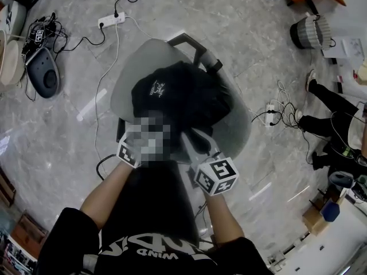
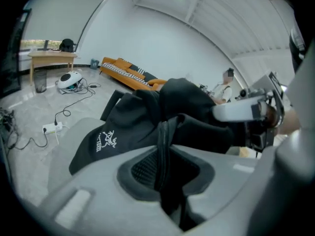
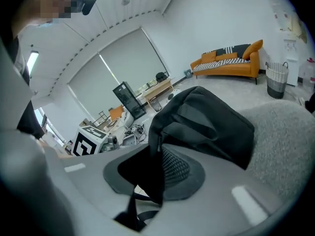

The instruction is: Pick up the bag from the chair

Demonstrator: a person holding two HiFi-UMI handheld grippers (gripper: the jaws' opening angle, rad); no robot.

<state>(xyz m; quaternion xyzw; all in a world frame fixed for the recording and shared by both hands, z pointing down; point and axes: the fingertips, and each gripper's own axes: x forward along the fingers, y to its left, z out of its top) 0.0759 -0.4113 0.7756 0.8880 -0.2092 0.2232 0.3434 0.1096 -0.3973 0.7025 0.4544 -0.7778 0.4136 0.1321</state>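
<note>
A black bag (image 1: 180,96) with a white logo lies on the grey seat of a chair (image 1: 123,76). My left gripper (image 1: 150,132) is at the bag's near edge, partly under a mosaic patch. In the left gripper view my left gripper (image 2: 165,173) is shut on a fold of the bag (image 2: 147,127). My right gripper (image 1: 195,145) reaches in beside it from the right. In the right gripper view my right gripper (image 3: 155,181) is shut on black fabric of the bag (image 3: 206,119), with a strap hanging below.
A white power strip (image 1: 110,20) with cables lies on the marble floor beyond the chair. A dark grey device (image 1: 43,73) sits at left, a bin (image 1: 307,32) at upper right. Another person's legs (image 1: 327,105) are at right. An orange sofa (image 3: 226,60) stands by the wall.
</note>
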